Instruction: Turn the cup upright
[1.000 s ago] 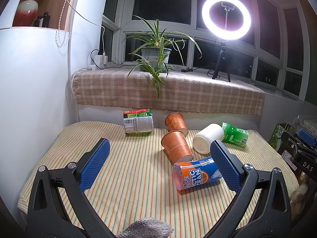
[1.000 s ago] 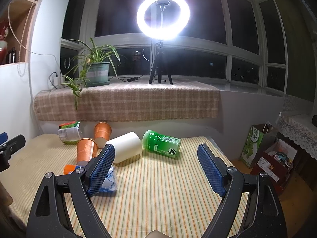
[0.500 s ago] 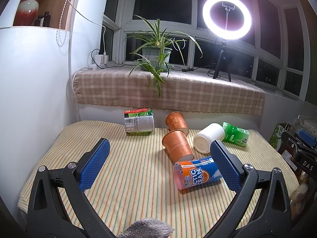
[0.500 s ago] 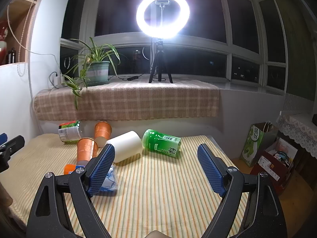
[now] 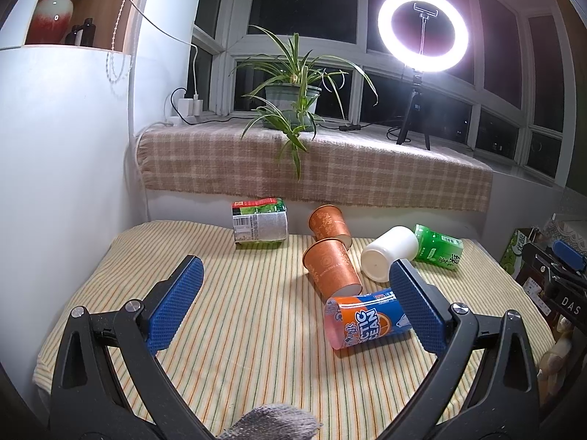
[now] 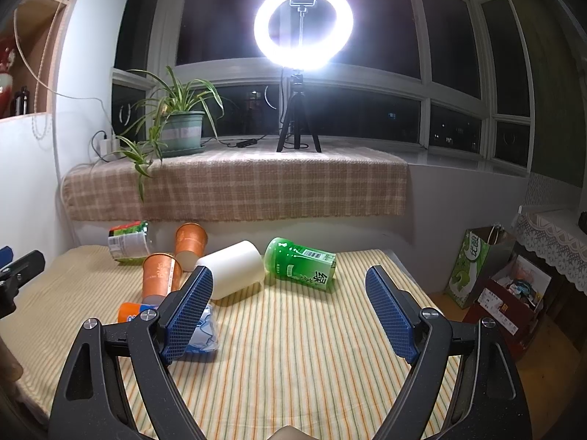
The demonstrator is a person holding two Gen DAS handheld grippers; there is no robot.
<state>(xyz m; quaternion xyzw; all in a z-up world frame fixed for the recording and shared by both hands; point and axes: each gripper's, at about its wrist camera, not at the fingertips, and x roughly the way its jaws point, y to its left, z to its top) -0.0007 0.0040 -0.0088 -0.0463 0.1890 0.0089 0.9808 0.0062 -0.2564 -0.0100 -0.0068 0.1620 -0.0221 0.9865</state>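
Several cups lie on their sides on a striped tablecloth. A near orange cup and a far orange cup lie mid-table; they also show in the right wrist view. A white cup, a green cup, a blue-orange cup and a green-white cup lie around them. My left gripper is open and empty above the near table. My right gripper is open and empty, in front of the white and green cups.
A plaid-covered sill behind the table holds a potted plant and a ring light on a tripod. A white wall borders the left. Bags and boxes stand on the floor at the right.
Both grippers have barely shifted; the view drifts very slightly. Nothing was taken hold of or moved.
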